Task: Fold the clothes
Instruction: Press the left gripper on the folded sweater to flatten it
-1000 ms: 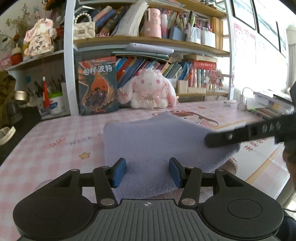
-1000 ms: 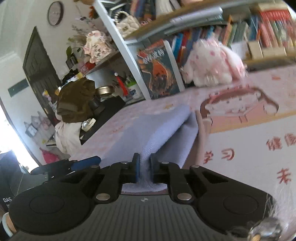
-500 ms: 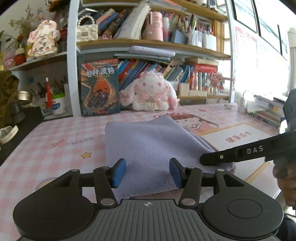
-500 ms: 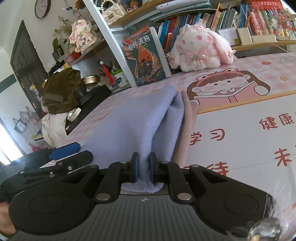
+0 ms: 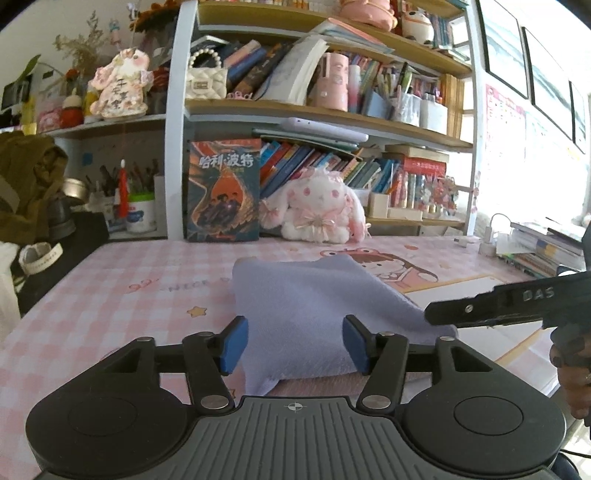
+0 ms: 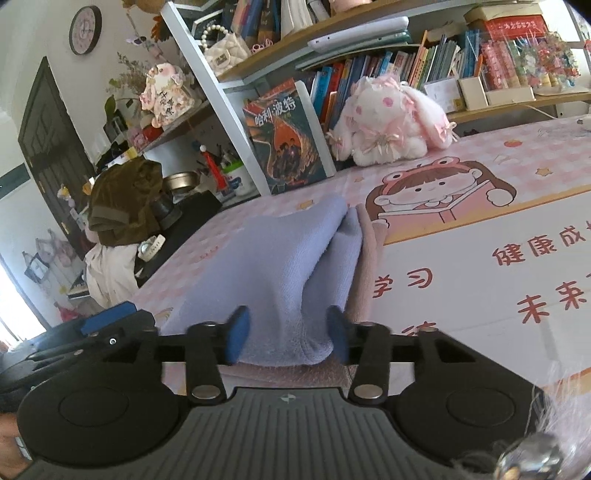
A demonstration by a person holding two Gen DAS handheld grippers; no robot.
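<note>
- Two black grippers with blue pads over a pink checked cartoon-print desk mat (image 5: 110, 295), near edge.
- Folded lavender fleece garment (image 5: 314, 306) lies mid-mat on a pink folded cloth (image 6: 369, 251).
- Left gripper (image 5: 295, 343): jaws opening, pads apart either side of the garment's near edge, not pressing.
- Right gripper (image 6: 284, 334): jaws opening, garment corner between the pads, grip loose.
- Far: white-framed wooden bookshelf (image 5: 332, 114), dark upright book (image 5: 223, 192), pink-white plush rabbit (image 5: 317, 210).
- Far left: olive-brown bundle (image 6: 125, 203), round wall clock (image 6: 85, 30).
</note>
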